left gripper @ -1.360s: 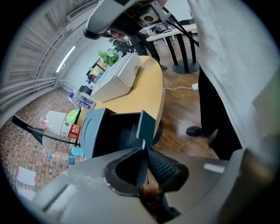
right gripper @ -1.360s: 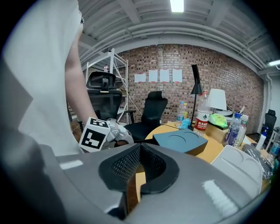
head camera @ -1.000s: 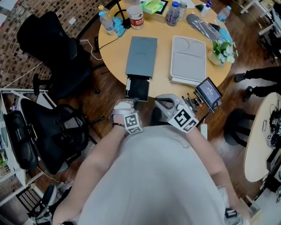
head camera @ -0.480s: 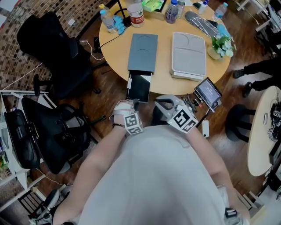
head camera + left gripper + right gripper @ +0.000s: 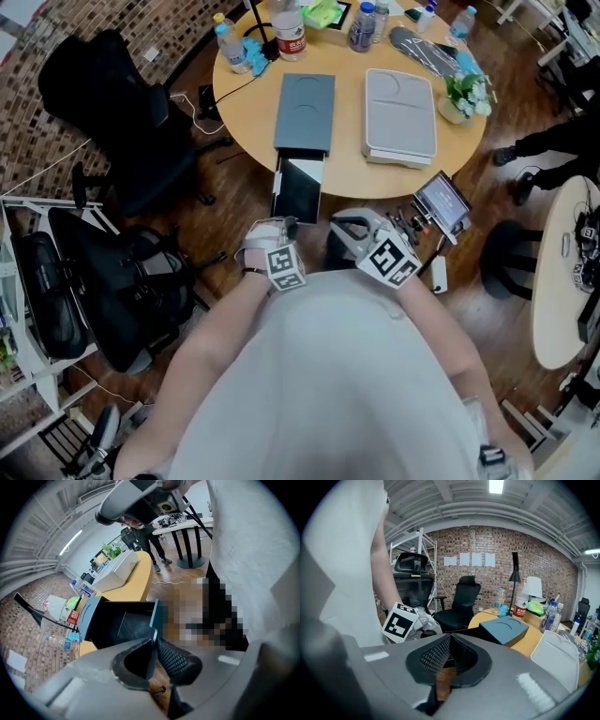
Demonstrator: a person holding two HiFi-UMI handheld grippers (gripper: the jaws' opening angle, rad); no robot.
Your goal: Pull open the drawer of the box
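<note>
A blue-grey box (image 5: 305, 111) lies on the round wooden table (image 5: 244, 103). Its dark drawer (image 5: 298, 187) sticks out past the table's near edge. My left gripper (image 5: 286, 223) is shut on the drawer's front panel (image 5: 157, 616); in the left gripper view the thin panel edge runs between the two pads (image 5: 176, 660), and the drawer's black inside (image 5: 122, 623) is open to view. My right gripper (image 5: 339, 223) hangs beside it over the floor, off the drawer. In the right gripper view its fingertips (image 5: 449, 641) meet with nothing between them, and the box (image 5: 504, 629) lies ahead.
A pale grey box (image 5: 401, 117) lies right of the blue one. Bottles (image 5: 289, 33) and a small plant (image 5: 466, 94) crowd the table's far side. A small screen (image 5: 442, 199) stands at the near right edge. Black office chairs (image 5: 122, 112) stand left. Another table (image 5: 567, 272) is at right.
The drawer has slid a little further out of the box as my left gripper drew back toward my body. The right gripper moved back alongside it.
</note>
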